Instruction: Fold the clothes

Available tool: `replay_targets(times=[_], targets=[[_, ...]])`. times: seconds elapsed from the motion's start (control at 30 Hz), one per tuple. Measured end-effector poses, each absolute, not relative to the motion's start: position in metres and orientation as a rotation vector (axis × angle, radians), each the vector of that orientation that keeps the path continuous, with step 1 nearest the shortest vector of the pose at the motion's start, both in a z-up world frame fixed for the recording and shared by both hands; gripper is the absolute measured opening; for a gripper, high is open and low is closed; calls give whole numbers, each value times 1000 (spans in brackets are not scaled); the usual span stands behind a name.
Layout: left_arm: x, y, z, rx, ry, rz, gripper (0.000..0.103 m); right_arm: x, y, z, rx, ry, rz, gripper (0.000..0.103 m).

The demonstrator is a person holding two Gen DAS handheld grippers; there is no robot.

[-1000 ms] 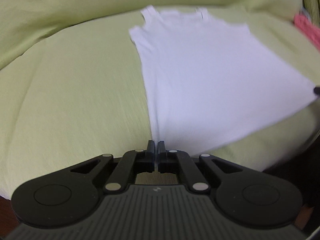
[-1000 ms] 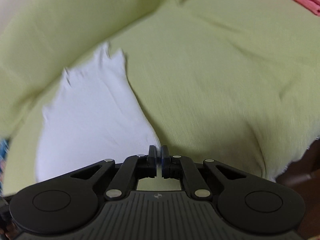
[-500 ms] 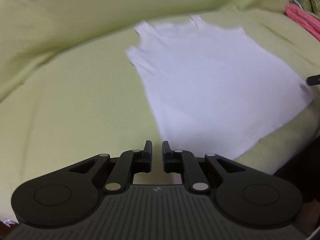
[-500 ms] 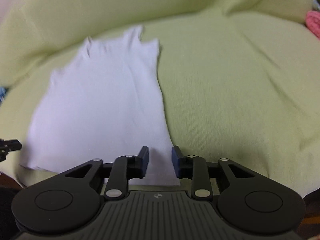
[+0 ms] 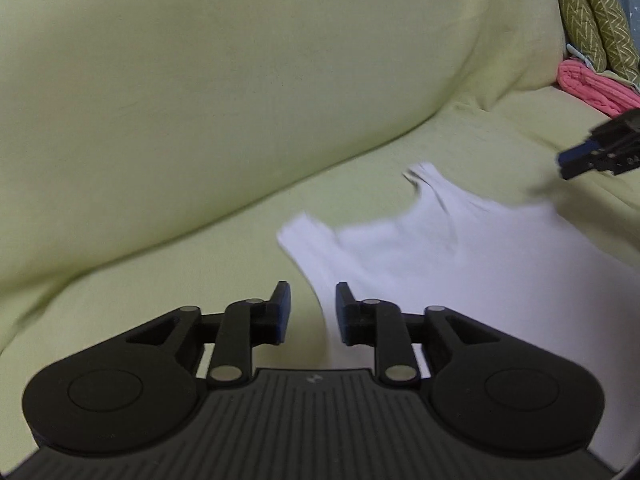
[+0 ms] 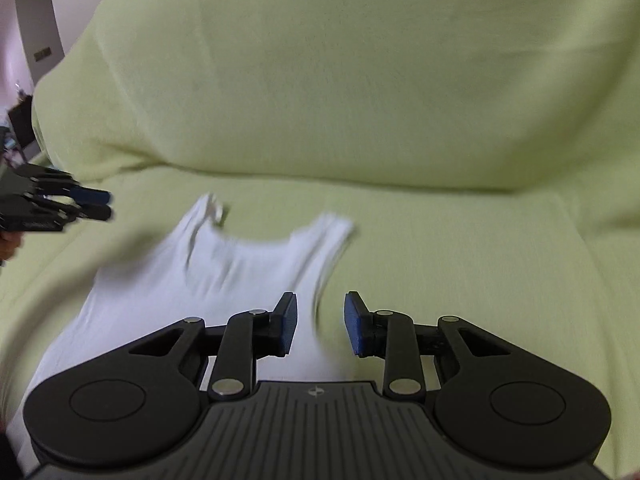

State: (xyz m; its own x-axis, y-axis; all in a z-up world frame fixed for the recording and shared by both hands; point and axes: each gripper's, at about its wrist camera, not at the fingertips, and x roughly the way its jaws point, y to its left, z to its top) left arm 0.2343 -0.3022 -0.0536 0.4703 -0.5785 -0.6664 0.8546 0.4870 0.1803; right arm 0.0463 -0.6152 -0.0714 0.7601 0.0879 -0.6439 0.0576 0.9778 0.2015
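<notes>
1. Setting: a sofa (image 5: 200, 100) draped in pale yellow-green cloth; the backrest fills the upper half of both wrist views, the seat cushion runs below it.
2. White tank top (image 5: 460, 272) lies spread flat on the seat, straps toward the backrest, body running toward the seat's front edge. Same garment in the right wrist view (image 6: 192, 292). Motion blur softens its outline.
3. One strap end nearest the backrest looks slightly curled or folded over; too blurred to say more.
4. Left gripper (image 5: 310, 312): jaws parted wide, blue pads facing each other, nothing between them. It sits over the garment's left side edge near the armhole; one finger over bare sofa cloth, the other over white fabric. Contact with the cloth cannot be told.
5. Right gripper (image 6: 321, 322): jaws likewise spread wide and empty, placed over the garment's right side edge, below the right strap. Whether it touches is unclear.
6. Each gripper appears in the other's view: the right one at the right edge of the left wrist view, above the seat by the garment's far strap side; the left one at the left edge of the right wrist view, beside the left strap.
7. Toward the sofa's right end: a folded pink-red knit item (image 5: 592, 88) on the seat, with two olive cushions (image 5: 588, 16) bearing a zigzag pattern standing behind it.
</notes>
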Motion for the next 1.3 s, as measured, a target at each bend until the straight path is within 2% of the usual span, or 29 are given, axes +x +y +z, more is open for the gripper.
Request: replay_targets(times=[0.2,0.27,0.33,0.47,0.5,0.53,0.6,0.63,0.67,0.7,0.9,1.0,1.1,1.2,1.23,1.3], targets=[[317,-343,-94,460,654,-998,27,133,-657,-108,323,708,88,34],[332,-348,-103,419,668,-1026,30,151,-668,-121,357,716,108,37],[341,-354,-111,406,675,-1046,33,162,-677,-132,387,731,142,45],[353,-366,-127,415,689,-1083,37,174,-683,-148,412,744,190,46],[353,-369,-131,426,689,-1093,39,174,-683,-149,409,742,201,35],[353,-372,-135,442,686,-1103,39,174,-681,-149,397,748,211,17],[352,-376,-139,435,663,-1126,37,171,-680,-149,373,747,211,12],[349,-379,-138,436,654,-1134,32,169,-680,-148,364,741,208,11],[347,-382,-137,437,645,-1141,17,167,-680,-147,355,735,205,10],[344,-385,-137,439,637,-1148,12,164,-680,-144,347,725,187,10],[306,-371,-123,451,476,-908,10,130,-672,-124,290,625,22,10],[300,-368,-127,435,467,-834,11,128,-666,-126,257,590,-35,9],[300,-385,-141,486,489,-803,13,137,-660,-138,227,658,-92,10],[301,-400,-155,554,483,-756,23,144,-651,-144,197,686,-130,15],[300,-403,-154,572,481,-751,23,144,-652,-142,198,691,-143,34],[303,-404,-147,557,497,-744,34,144,-651,-135,202,696,-192,50]])
